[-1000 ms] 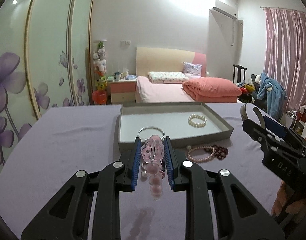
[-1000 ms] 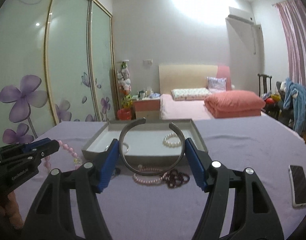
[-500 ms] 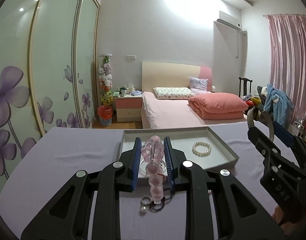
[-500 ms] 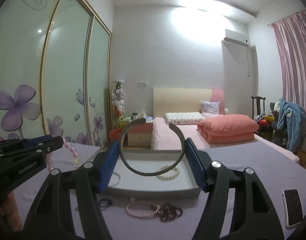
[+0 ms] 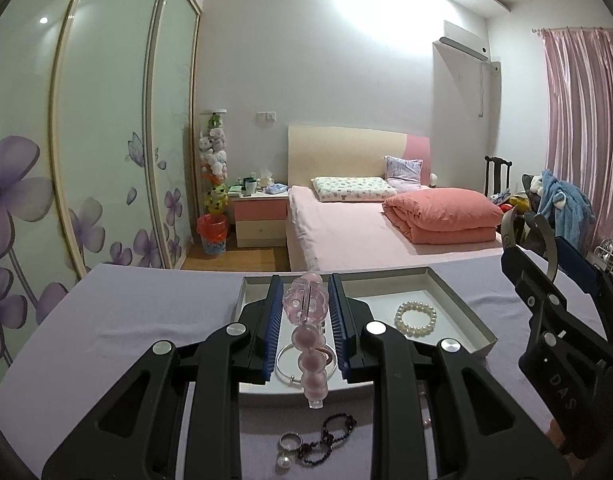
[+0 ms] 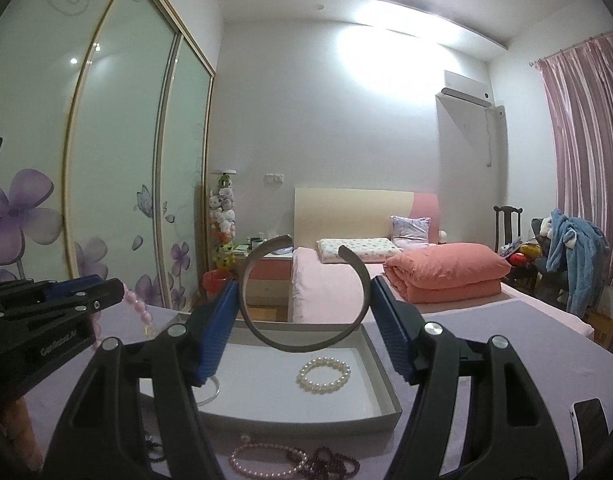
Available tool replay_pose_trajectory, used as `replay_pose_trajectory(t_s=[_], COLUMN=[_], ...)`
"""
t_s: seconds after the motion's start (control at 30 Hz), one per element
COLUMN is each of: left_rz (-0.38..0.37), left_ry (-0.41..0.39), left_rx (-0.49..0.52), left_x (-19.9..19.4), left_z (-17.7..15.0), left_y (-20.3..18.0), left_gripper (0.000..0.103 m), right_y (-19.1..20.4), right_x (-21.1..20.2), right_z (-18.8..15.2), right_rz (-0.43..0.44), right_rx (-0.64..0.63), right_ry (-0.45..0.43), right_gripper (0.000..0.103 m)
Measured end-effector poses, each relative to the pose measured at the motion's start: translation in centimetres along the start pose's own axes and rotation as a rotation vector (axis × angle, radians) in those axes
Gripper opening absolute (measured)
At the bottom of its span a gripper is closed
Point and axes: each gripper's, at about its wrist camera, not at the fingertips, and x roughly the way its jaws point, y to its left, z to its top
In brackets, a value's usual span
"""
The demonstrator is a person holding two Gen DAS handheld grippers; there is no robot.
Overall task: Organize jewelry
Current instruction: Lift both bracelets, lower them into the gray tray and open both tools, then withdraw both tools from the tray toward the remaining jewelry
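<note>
Tray [image 6: 380, 364] on bench already held pearl bracelet [image 6: 324, 374] and thin bangle [image 5: 294, 364]. Left hand-held gripper [image 5: 305, 316] clamped pink beads [image 5: 308, 356] above tray; right hand-held gripper [image 6: 304, 320] gripped cuff [image 6: 302, 296]. Ring [image 5: 290, 441], dark beads [image 5: 330, 438], probably pink strand [image 6: 266, 460] remained outside.

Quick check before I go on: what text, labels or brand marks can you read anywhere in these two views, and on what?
"DAS": raised letters on the black body of the right gripper, seen from the left wrist view.
Embossed lettering on the black body of the left gripper, seen from the right wrist view: too blurred to read.
No legible text on the tray, the jewelry or the phone.
</note>
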Motion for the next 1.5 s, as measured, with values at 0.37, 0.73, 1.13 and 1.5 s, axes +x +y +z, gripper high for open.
replay_pose_trajectory(t_s=[0.37, 0.73, 1.13, 1.5], left_rz=[-0.033, -0.053, -0.021, 0.036], left_ry=[0.069, 0.193, 0.196, 0.179], left_rx=[-0.007, -0.008, -0.080, -0.147], left_x=[5.2, 10.5, 11.0, 8.2], left_z=[0.0, -1.1, 0.5, 1.3], left_y=[0.1, 0.0, 2.8, 5.8], left_gripper=[0.024, 0.024, 0.053, 0.053], right_y=[0.2, -0.4, -2.4, -3.8], right_x=[6.6, 14.8, 16.2, 13.4], right_z=[-1.6, -5.7, -7.0, -5.0], right_rz=[0.010, 0.068, 0.070, 0.049], right_rx=[-0.004, 0.053, 0.155, 0.156], right_ry=[0.127, 0.437, 0.548, 0.503], right_gripper=[0.065, 0.065, 0.071, 0.071])
